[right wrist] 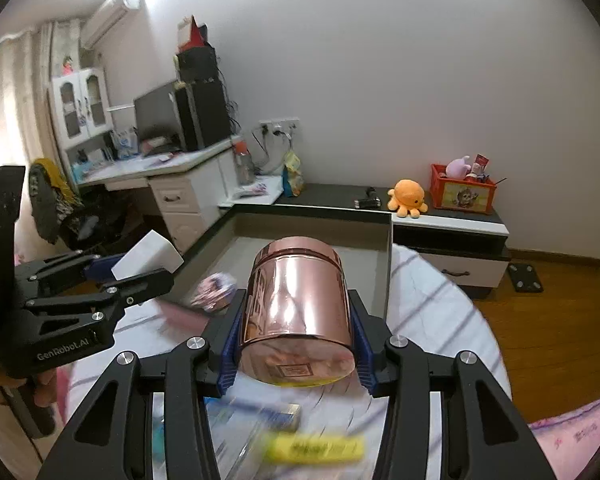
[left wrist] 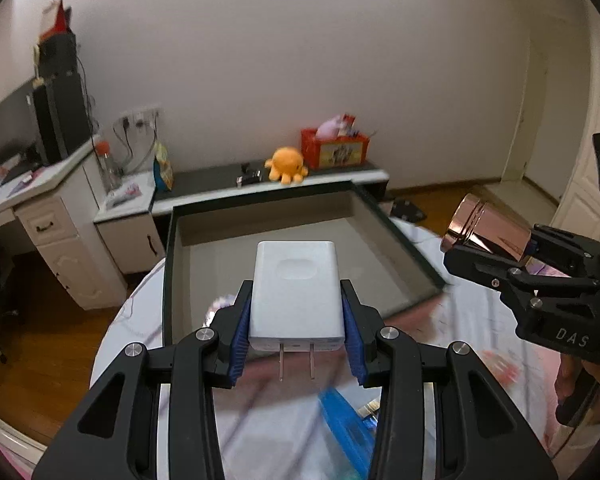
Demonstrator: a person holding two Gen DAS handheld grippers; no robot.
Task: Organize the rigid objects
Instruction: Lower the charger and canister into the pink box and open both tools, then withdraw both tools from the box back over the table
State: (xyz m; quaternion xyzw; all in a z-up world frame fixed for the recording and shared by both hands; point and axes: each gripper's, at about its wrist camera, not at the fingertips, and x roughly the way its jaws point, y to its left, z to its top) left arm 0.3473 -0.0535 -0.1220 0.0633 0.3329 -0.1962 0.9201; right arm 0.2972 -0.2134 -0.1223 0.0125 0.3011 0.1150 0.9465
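My left gripper (left wrist: 297,312) is shut on a white plug adapter (left wrist: 296,292), its two prongs pointing back at the camera, held in the air in front of an open dark-rimmed box (left wrist: 172,248) with a grey inside. My right gripper (right wrist: 296,316) is shut on a shiny rose-gold tin (right wrist: 300,308), lid end away from the camera, also raised before the box (right wrist: 389,264). In the left wrist view the right gripper (left wrist: 496,252) holds the tin (left wrist: 488,230) at the right. The right wrist view shows the left gripper (right wrist: 136,268) with the adapter (right wrist: 148,258) at the left.
The box lies on a round table under a striped white cloth (left wrist: 480,328). Blurred on the cloth are a blue packet (left wrist: 344,428), a yellow item (right wrist: 316,448) and a small round printed thing (right wrist: 214,290). Behind stand a low cabinet with an orange plush octopus (left wrist: 286,165), a red crate (left wrist: 334,147) and a desk (left wrist: 40,184).
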